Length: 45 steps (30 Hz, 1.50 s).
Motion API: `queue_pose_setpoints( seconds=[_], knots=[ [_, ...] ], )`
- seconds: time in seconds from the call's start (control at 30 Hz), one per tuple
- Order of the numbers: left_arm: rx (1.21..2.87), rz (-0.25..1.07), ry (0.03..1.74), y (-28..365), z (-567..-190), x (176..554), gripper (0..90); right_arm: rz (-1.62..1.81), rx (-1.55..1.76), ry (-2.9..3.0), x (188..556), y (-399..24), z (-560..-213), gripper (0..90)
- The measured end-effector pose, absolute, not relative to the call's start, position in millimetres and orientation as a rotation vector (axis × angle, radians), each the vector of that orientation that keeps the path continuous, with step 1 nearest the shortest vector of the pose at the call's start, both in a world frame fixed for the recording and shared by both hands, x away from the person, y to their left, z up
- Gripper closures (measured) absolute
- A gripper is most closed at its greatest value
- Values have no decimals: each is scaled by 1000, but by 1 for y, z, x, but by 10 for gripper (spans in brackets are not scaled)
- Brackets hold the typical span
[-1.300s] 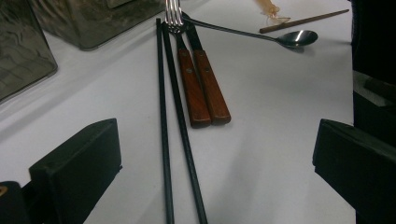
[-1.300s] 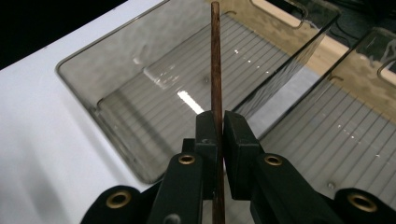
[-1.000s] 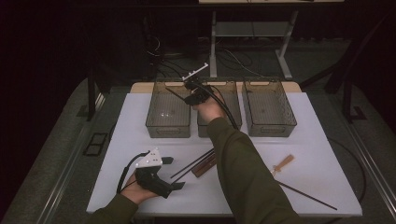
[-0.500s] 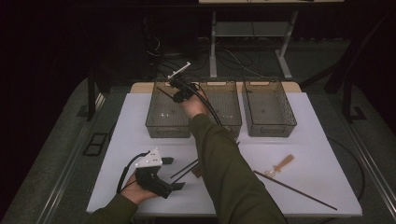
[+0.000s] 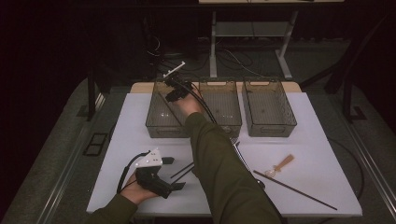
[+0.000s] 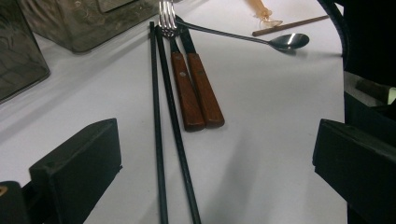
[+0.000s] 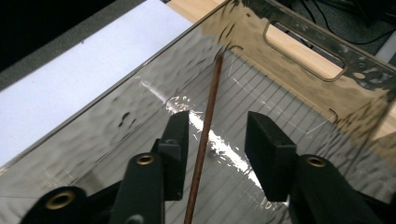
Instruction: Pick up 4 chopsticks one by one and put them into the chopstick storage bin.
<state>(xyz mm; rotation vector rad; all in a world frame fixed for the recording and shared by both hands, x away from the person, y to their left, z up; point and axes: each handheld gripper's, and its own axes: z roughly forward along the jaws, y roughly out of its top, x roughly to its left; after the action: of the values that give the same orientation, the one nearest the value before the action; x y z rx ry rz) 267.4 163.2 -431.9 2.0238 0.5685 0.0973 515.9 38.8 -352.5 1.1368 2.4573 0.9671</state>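
Brown and thin, a single wooden chopstick [image 7: 205, 135] lies between the parted jaws of the right gripper [image 7: 217, 140] inside the leftmost clear plastic bin [image 5: 159, 122] at the far edge of the white table [image 5: 317, 149]. Those jaws have just been opening, and the pads no longer press the stick; it appears to rest with its far tip against the bin's end wall, though the rippled plastic makes the contact hard to confirm. A second ago the right arm reached toward the middle bin [image 5: 224, 122]; it has since swung left over this one. The release suggests one piece of cutlery is now sorted, with more to follow. Near the table's front edge the left gripper [image 5: 170, 173] sits with jaws wide apart and nothing between them, facing a pair of black chopsticks [image 6: 168, 140], two wooden-handled utensils [image 6: 196, 93], one of them a fork, and a metal spoon [image 6: 285, 41]. A second brown chopstick [image 5: 294, 189] and a small wooden spoon [image 5: 280, 165] wait further right.
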Motion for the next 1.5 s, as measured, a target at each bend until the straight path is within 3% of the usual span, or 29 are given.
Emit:
queue_pose_setpoints(
  seconds=[0.67,1.03,1.33,1.5],
  knots=[
    [2015,107,582,163,-433,268,0,1132,1031,2458,474,-29,-330,304],
    [2026,103,588,161,-434,268,0,1208,1017,2463,444,-86,-326,263],
    [2035,109,590,162,-435,268,0,1249,1010,2454,418,-123,-328,136],
    [2028,114,597,161,-436,268,0,1218,969,2466,405,-140,-331,110]
  ],
)
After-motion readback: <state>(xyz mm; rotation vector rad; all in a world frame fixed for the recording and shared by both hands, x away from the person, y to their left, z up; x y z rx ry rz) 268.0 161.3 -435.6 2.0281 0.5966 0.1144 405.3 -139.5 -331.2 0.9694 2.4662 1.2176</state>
